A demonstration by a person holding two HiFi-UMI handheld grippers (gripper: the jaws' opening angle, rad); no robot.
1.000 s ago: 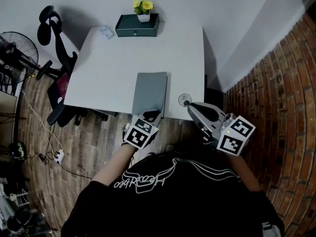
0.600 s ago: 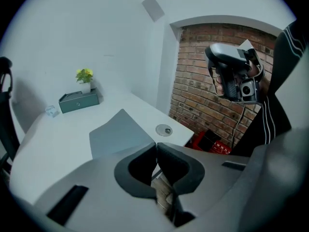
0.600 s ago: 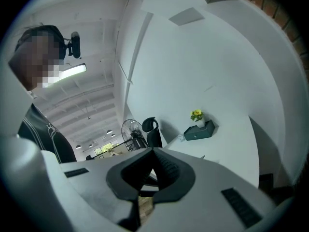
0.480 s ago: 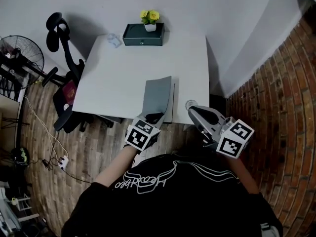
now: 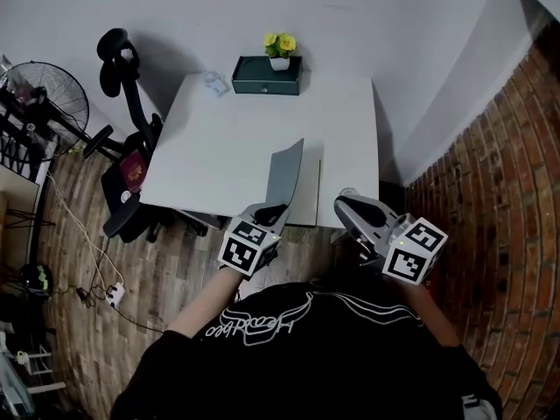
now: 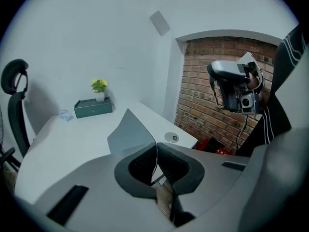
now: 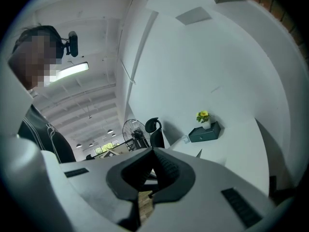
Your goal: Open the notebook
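The notebook lies near the front edge of the white table (image 5: 227,147). Its grey cover (image 5: 285,171) stands lifted steeply, hinged on the left side, with the pale first page (image 5: 308,201) showing under it. My left gripper (image 5: 272,209) is shut on the near edge of that cover; in the left gripper view the cover (image 6: 130,132) rises from between the closed pads (image 6: 145,161). My right gripper (image 5: 346,203) hovers off the table's front right corner, held level, shut, with nothing in it (image 7: 153,164).
A dark green box (image 5: 269,74) with a small yellow flower pot stands at the table's back edge, a small clear object (image 5: 213,80) beside it. A round cable grommet (image 6: 171,137) sits near the front right. An office chair (image 5: 131,151) and a fan (image 5: 44,103) stand left; brick wall (image 5: 490,191) on the right.
The cover went from lying flat to standing steeply raised, and my left gripper rose with it, still clamped on its edge. The right gripper drifted slightly up.
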